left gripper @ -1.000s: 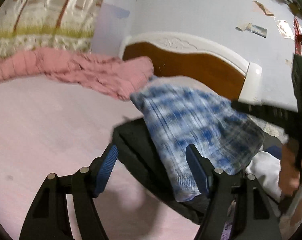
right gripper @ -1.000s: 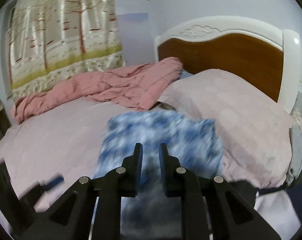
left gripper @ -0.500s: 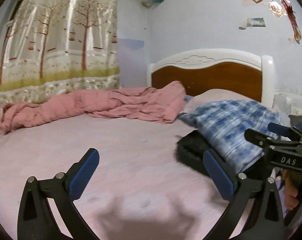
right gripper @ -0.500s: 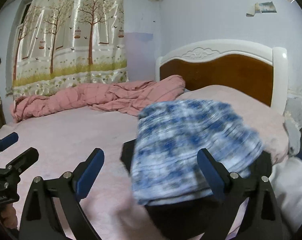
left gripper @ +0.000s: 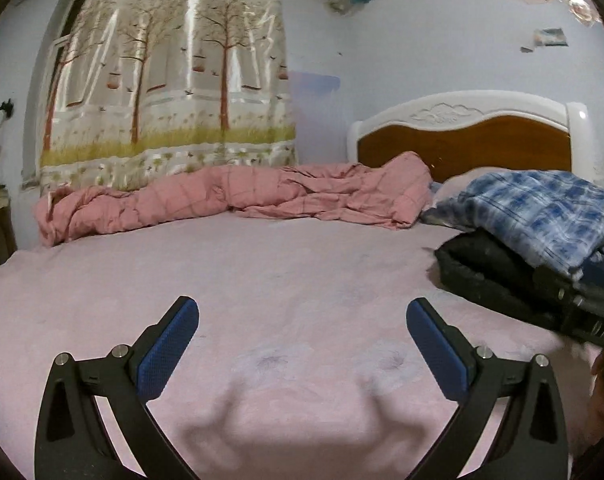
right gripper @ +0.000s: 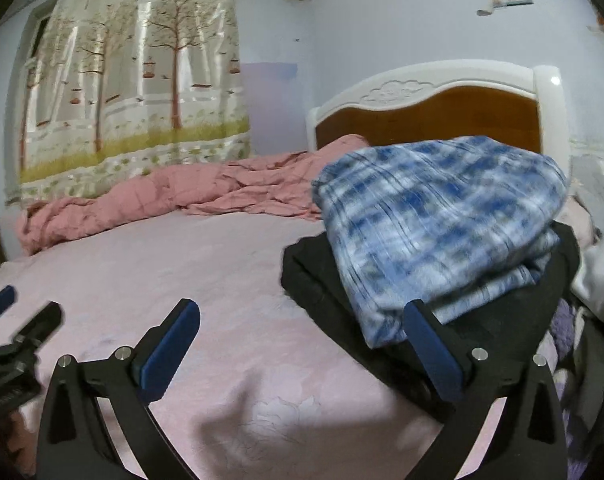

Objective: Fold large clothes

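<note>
A folded blue-and-white plaid garment (right gripper: 434, 216) lies on top of a folded black garment (right gripper: 330, 280) on the pink bed sheet (right gripper: 222, 280), at the right near the headboard. Both show in the left wrist view: the plaid garment (left gripper: 542, 212) on the black garment (left gripper: 486, 268) at the far right. My left gripper (left gripper: 302, 332) is open and empty above bare sheet (left gripper: 262, 280). My right gripper (right gripper: 302, 332) is open and empty, its right finger (right gripper: 430, 344) just in front of the stack's near edge.
A crumpled pink quilt (left gripper: 230, 200) lies along the far side of the bed. A wood-and-white headboard (left gripper: 470, 140) stands at the back right. A tree-print curtain (left gripper: 170, 80) hangs behind. More clothes (right gripper: 598, 264) lie at the right edge.
My right gripper opened and let go of the plaid garment, which now rests on the black one. Both grippers pulled back and levelled out; the left opened wider.
</note>
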Motion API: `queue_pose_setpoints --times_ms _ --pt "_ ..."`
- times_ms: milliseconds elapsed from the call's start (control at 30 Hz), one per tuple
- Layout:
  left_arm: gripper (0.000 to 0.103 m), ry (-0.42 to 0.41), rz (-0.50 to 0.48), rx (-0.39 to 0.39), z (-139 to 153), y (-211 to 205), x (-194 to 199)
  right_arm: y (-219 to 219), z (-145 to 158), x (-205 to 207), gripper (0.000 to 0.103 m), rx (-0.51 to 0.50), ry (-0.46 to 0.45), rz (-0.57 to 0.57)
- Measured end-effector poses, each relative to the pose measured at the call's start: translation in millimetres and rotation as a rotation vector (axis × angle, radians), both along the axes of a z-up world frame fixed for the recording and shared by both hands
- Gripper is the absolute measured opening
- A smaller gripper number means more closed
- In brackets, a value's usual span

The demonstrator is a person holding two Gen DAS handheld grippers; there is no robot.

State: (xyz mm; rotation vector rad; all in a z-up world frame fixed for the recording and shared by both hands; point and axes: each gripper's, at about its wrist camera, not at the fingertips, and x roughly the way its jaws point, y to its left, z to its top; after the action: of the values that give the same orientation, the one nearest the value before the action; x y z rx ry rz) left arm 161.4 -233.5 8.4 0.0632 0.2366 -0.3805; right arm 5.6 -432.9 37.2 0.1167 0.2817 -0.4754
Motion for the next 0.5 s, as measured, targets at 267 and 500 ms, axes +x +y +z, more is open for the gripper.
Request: queue_pose_setpoints --times_ms 267,500 --pt "0.103 -0.124 -0.051 0.077 -2 -17 -29 18 -31 15 0.102 -0.04 0.054 -0.027" --pt "0.103 -0.081 -0.024 -0.013 3 4 -20 26 -51 4 0.102 0.002 0.045 -0.051"
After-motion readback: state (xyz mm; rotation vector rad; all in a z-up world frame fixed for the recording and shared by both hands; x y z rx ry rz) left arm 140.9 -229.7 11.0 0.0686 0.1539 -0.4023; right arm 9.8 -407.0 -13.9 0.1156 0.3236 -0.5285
